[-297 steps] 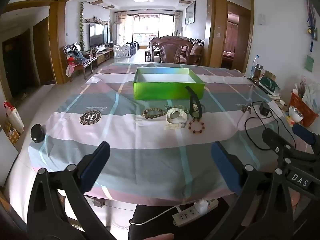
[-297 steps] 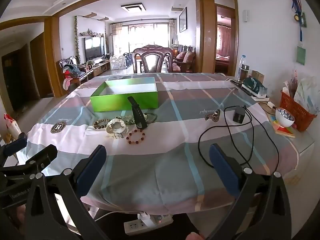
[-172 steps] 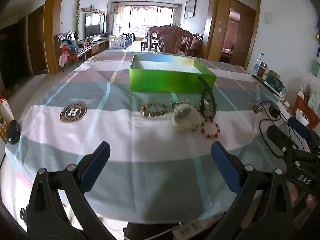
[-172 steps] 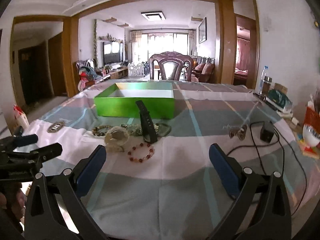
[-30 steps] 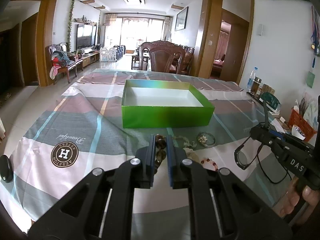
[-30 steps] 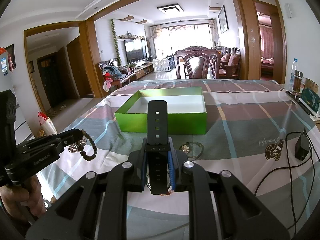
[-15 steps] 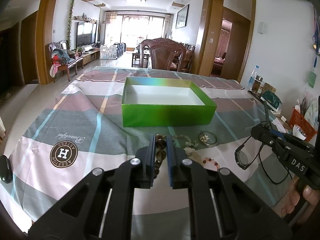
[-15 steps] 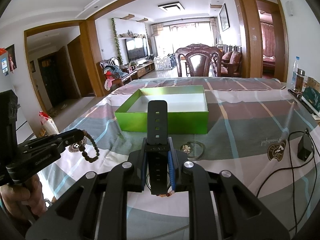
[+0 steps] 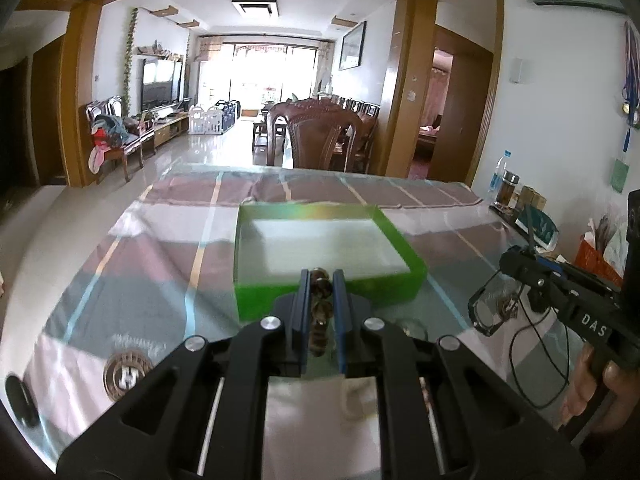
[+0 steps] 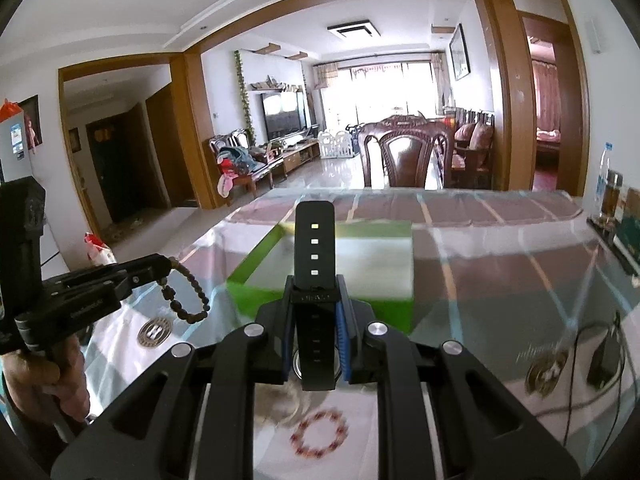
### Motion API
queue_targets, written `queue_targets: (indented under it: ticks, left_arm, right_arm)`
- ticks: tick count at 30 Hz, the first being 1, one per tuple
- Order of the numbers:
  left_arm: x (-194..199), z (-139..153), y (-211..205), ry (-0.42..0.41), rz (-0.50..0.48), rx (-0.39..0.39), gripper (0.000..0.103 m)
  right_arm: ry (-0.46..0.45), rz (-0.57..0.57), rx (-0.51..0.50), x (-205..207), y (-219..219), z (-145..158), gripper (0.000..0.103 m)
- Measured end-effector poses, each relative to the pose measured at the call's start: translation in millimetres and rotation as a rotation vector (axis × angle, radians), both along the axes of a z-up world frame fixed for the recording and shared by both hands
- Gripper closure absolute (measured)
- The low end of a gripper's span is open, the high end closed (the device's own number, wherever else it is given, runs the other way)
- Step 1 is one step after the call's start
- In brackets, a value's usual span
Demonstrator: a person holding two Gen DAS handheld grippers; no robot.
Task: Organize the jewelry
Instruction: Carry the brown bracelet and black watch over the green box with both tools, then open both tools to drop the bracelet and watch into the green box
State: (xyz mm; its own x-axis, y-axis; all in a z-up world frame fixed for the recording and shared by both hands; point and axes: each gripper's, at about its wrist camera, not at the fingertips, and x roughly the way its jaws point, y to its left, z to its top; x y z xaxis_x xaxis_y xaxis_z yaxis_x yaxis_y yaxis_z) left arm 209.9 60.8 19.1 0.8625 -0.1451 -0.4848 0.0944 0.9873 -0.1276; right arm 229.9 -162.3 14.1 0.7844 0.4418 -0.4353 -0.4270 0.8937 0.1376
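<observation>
Dark wooden beads of a bracelet (image 9: 321,312) sit pinched between the closed jaws of the left gripper (image 9: 321,280), the loop dangling above the checked tablecloth (image 9: 152,272). The right gripper (image 10: 314,300) is clamped on a black watch (image 10: 315,248) whose strap sticks upward. Both hang in front of the green box (image 9: 328,300); a red bead bracelet (image 10: 320,438) lies on the cloth.

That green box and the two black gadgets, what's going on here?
A person is tidying jewelry with a handheld tool in each hand. The left tool is shut on a brown bead bracelet, the right tool on a black watch. Both are held above the table, in front of the green box, which looks empty. A red bead bracelet lies on the tablecloth.
</observation>
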Motion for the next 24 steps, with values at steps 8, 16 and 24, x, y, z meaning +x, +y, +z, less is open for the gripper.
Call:
queue_targets:
  ticks: [8, 16, 24]
  left_arm:
    - [77, 26, 1, 0.021, -0.022, 0.019, 0.092]
    - [169, 16, 2, 0.102, 0.003, 0.067, 0.092]
    - [253, -23, 16, 0.219, 0.061, 0.067, 0.092]
  right_arm:
    - [0.037, 0.02, -0.014, 85, 9, 16, 0.085]
    - [0.131, -0.014, -0.027, 179, 17, 1, 0.085]
    - [0.273, -0.045, -0.073, 256, 30, -47, 0.085]
